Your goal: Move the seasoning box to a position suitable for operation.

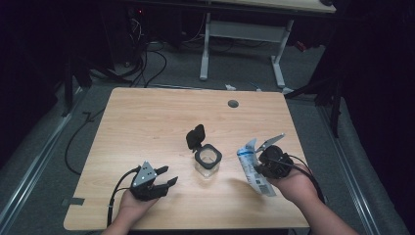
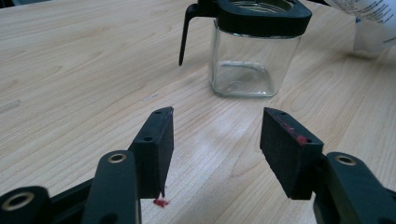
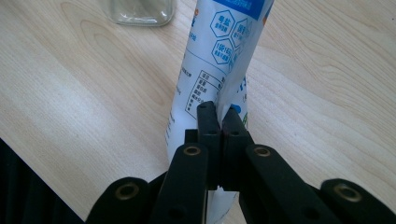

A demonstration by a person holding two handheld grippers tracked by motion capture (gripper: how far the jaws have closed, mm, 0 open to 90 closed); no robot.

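The white and blue packet (image 1: 253, 167) sits in my right tool (image 1: 266, 164), whose jaws are pinched tight on a fold of it, as the right gripper view (image 3: 219, 56) shows, with the printed panel running away from the jaws. From the high view its long axis runs roughly from the bench's near edge toward the far edge, leaning a little toward the left edge at its far end, and it lies near the right part of the near edge. A thin grey strip (image 1: 270, 142) sticks out past its far end toward the right edge; I cannot tell what it is. Just to the left of the packet, near the middle of the bench (image 1: 147, 122), stands a square clear glass jar (image 1: 207, 161) with a black collar and its black flip lid (image 1: 195, 137) hinged up and back toward the far edge; the jar looks empty and stands apart from the packet. My left tool (image 1: 161, 182) rests near the near edge, left of the jar, its jaws spread wide with nothing between them, pointing at the jar (image 2: 254, 56) across bare wood. The far half of the bench and its left side are open, with only a small round grommet (image 1: 233, 104) near the far edge.
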